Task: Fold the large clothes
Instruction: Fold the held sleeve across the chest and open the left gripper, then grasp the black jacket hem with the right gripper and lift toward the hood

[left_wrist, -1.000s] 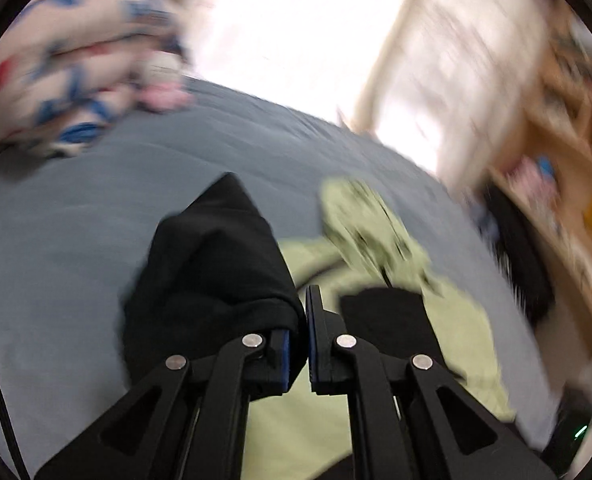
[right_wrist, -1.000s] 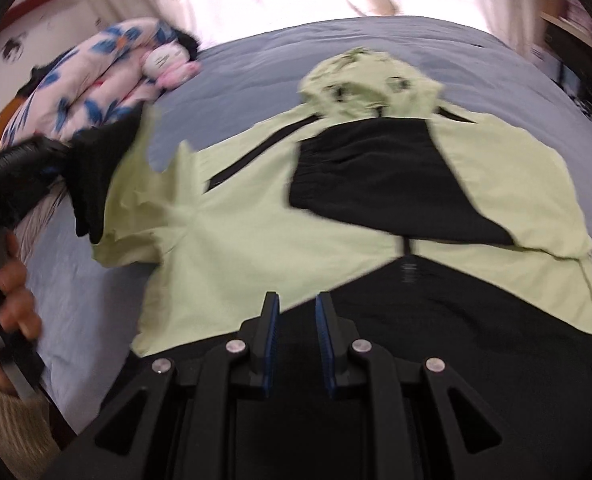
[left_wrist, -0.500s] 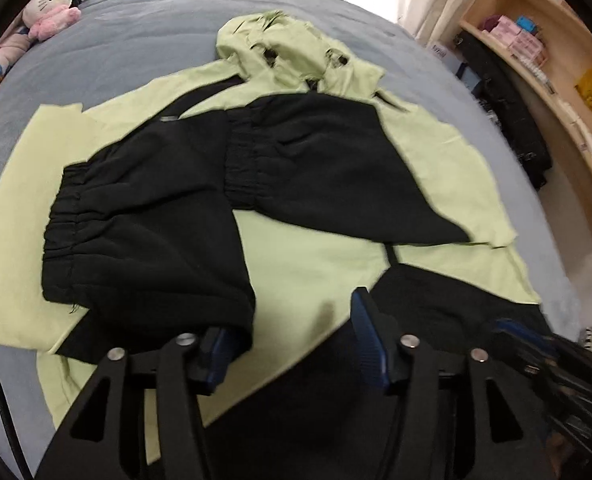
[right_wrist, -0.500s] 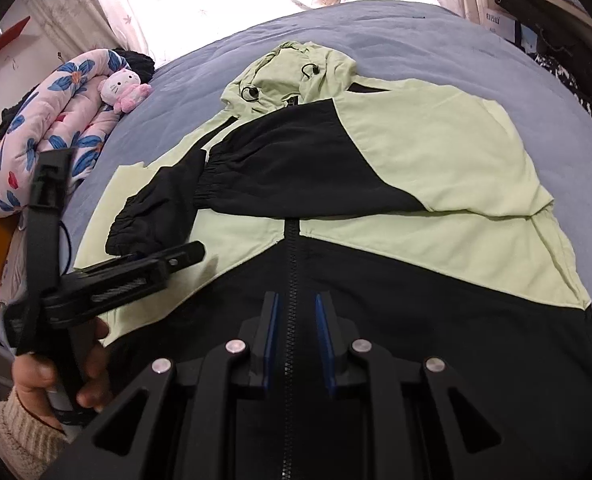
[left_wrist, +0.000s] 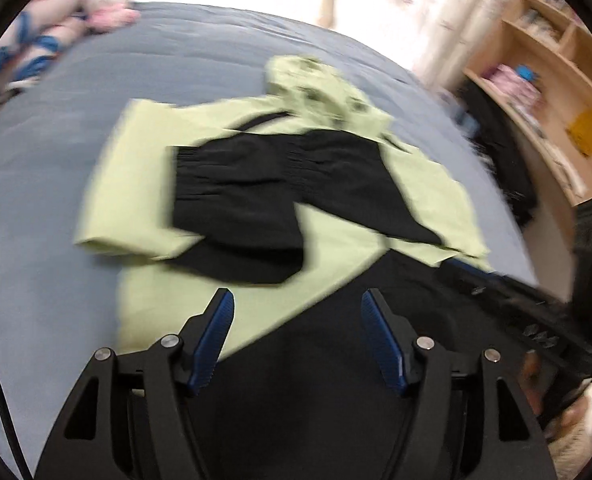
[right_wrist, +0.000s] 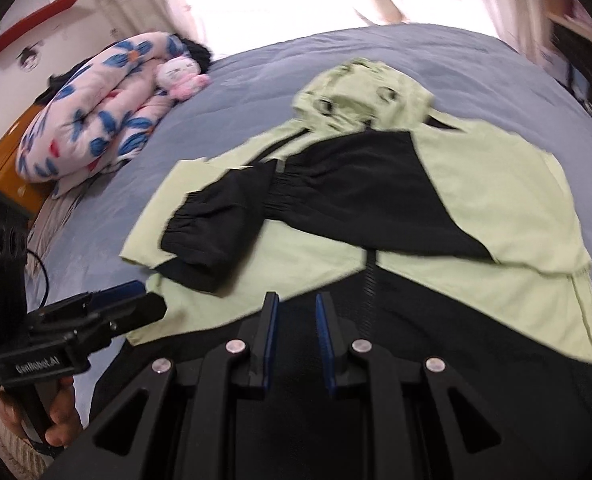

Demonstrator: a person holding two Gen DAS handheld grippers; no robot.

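Note:
A light green and black hooded jacket (right_wrist: 496, 208) lies front up on the bed, hood (right_wrist: 364, 88) at the far end. Both black sleeves are folded across the chest: one (right_wrist: 212, 232) on the left, the other (right_wrist: 356, 192) over the middle. My left gripper (left_wrist: 297, 300) hovers above the black hem area near that left sleeve (left_wrist: 236, 208), jaws opening, nothing between them. It also shows as the left gripper (right_wrist: 144, 298) at the jacket's left edge, held by a hand (right_wrist: 60, 420). My right gripper (right_wrist: 296, 300) hangs over the hem by the zip, its jaws a narrow gap apart and empty.
The blue-grey bed cover (left_wrist: 56, 160) spreads wide around the jacket. A rolled floral quilt (right_wrist: 96, 108) and a pink plush toy (right_wrist: 180, 74) lie at the far left. Wooden shelves (left_wrist: 556, 100) and dark hanging clothes (left_wrist: 504, 152) stand beyond the bed's right side.
My left gripper let go of the black sleeve, which now lies across the chest, opened wide and drew back toward the hem. The right gripper's narrow gap stayed the same.

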